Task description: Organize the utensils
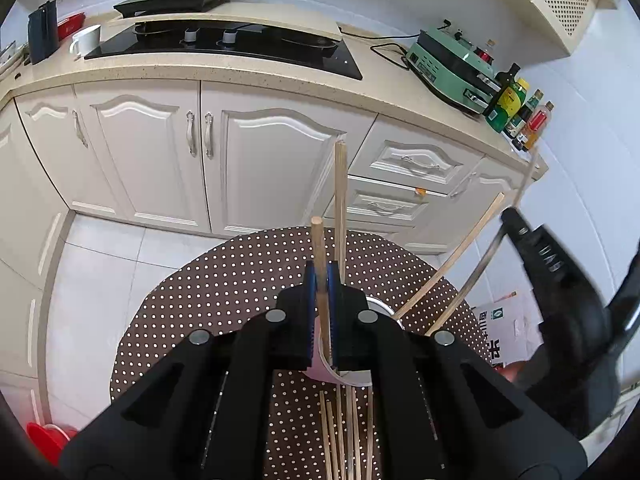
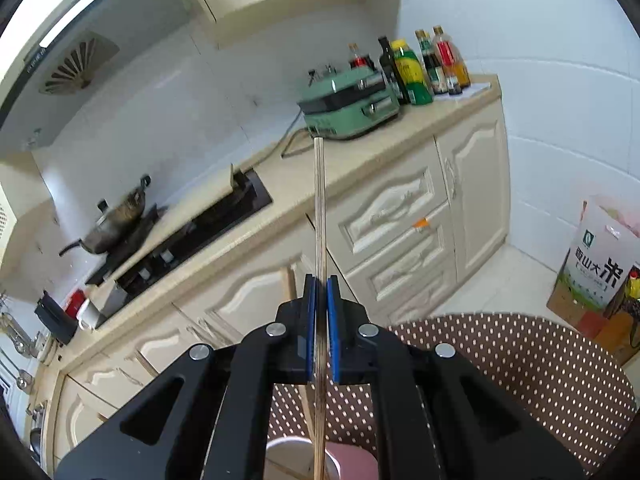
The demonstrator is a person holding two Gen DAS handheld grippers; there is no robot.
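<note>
1. Two grippers each clamp one chopstick. The left gripper (image 1: 320, 280) is clenched on a round wooden chopstick (image 1: 319, 248), whose long axis points to 12 o'clock, upper end free above the pads.
2. The right gripper (image 2: 321, 296) is clenched on a thin, flat chopstick (image 2: 319, 208), also pointing to 12 o'clock.
3. A pink cup (image 1: 344, 378) sits just under the left jaws, holding other chopsticks (image 1: 448, 264) that lean toward 1 o'clock.
4. Loose chopsticks (image 1: 348, 432) lie on the dotted round table (image 1: 224, 280) at 6 o'clock.
5. The table's rim toward 12 o'clock faces open floor before the cabinets (image 1: 152, 152).
</note>
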